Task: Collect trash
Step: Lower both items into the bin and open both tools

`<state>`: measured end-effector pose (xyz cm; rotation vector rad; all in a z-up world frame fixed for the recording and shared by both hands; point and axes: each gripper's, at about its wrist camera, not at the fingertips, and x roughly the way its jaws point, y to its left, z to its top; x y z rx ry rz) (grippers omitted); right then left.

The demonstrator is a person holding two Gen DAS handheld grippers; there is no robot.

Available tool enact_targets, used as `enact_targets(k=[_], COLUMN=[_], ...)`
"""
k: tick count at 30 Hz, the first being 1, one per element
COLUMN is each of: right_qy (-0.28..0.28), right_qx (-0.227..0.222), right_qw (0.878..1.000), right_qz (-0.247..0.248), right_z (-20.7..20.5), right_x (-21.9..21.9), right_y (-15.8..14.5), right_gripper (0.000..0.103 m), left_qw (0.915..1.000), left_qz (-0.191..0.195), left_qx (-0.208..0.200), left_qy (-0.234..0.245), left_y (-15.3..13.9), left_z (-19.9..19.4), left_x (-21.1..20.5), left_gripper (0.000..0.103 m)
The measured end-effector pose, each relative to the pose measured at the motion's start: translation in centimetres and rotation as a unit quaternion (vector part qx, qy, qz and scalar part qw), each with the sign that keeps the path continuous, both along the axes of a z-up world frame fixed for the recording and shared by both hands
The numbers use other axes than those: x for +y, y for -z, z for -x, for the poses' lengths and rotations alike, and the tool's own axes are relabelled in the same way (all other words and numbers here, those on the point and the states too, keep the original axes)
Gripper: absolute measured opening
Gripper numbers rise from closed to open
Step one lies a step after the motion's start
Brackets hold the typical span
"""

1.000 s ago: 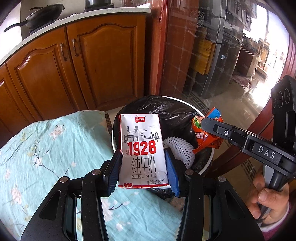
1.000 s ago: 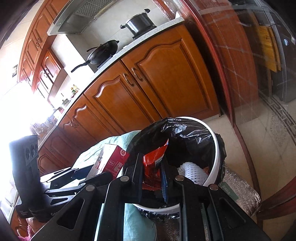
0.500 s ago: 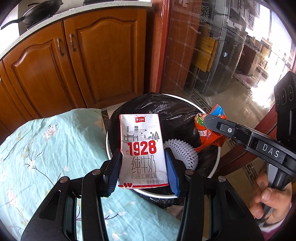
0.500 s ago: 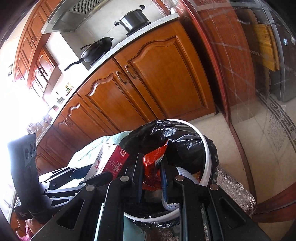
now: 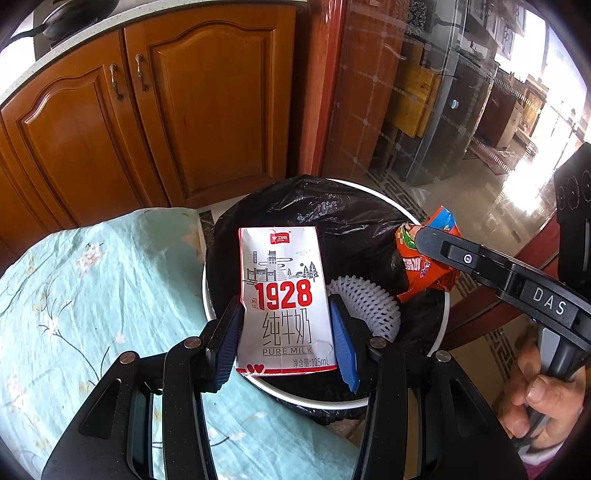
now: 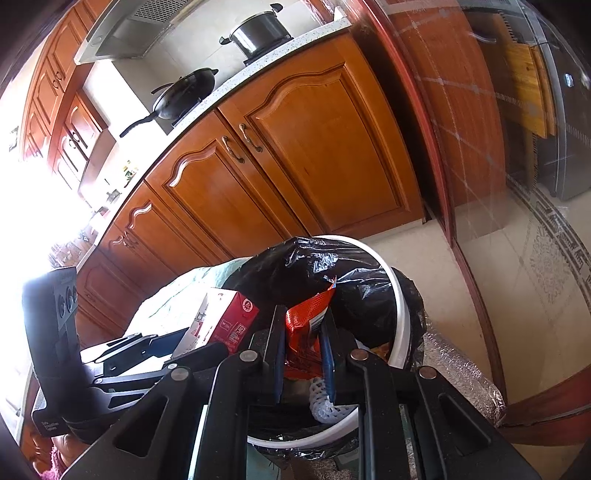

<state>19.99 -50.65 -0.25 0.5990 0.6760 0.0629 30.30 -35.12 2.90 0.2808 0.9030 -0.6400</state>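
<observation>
Left gripper (image 5: 286,332): clamped on milk carton, blue pads pressing both long sides near its lower half; pts steeply down toward bin.
Milk carton (image 5: 282,299): white w/ red "1928" + "PURE MILK" print, held face-up over near rim of bin, top end reaching over the black liner. In right wrist view its red side shows (image 6: 225,325), left of the right gripper.
Right gripper (image 6: 303,339): jaws nearly together, pinching snack wrapper between blue pads. In left wrist view it comes in from the right (image 5: 480,262), tip over bin's right side.
Snack wrapper (image 5: 421,266): orange-red crumpled packet w/ blue corner, hanging above bin opening at right rim; in right wrist view (image 6: 306,325) it stands up between the pads.
Bin (image 5: 369,398): round, white rim, black bag liner (image 5: 332,218) draped over edge; stands on floor just beside table, in front of cabinets.
Inside bin: white foam mesh sleeve (image 5: 365,306) lying on liner, betw. carton and wrapper.
Table: pale teal floral cloth (image 5: 92,295), left of bin, edge touching or nearly touching rim – can't tell which.
Hand (image 5: 543,402): person's fingers wrapped on right gripper's handle, lower right; pink sleeve edge at corner.
Bkgd: wooden cabinet doors (image 5: 207,103), black wok (image 6: 184,96) and pot (image 6: 258,33) on counter, glass sliding door at right.
</observation>
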Motion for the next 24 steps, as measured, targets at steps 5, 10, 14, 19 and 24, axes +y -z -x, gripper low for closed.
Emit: enact_targets(k=[5, 10, 14, 19, 24], right_qy=[0.000, 0.000, 0.000, 0.000, 0.000], right_qx=[0.000, 0.000, 0.000, 0.000, -0.001], right_qw=[1.000, 1.000, 1.000, 1.000, 1.000], right_qz=[-0.001, -0.002, -0.001, -0.001, -0.001], right_z=[-0.13, -0.08, -0.08, -0.05, -0.08], right_x=[-0.09, -0.09, -0.09, -0.07, -0.03], right_y=[0.04, 0.01, 0.01, -0.04, -0.08], right_gripper=[0.017, 0.017, 0.017, 0.017, 0.020], left_qw=[1.0000, 1.0000, 1.0000, 1.0000, 1.0000], left_qz=[-0.002, -0.005, -0.007, -0.008, -0.007], left_qx=[0.000, 0.002, 0.002, 0.002, 0.007], left_qy=[0.001, -0.001, 0.000, 0.001, 0.001], left_y=[0.06, 0.26, 0.34, 0.34, 0.33], left_z=[-0.13, -0.25, -0.24, -0.23, -0.29], left_x=[-0.20, -0.24, -0.37, -0.49, -0.61], left_gripper=[0.044, 0.044, 0.044, 0.044, 0.045])
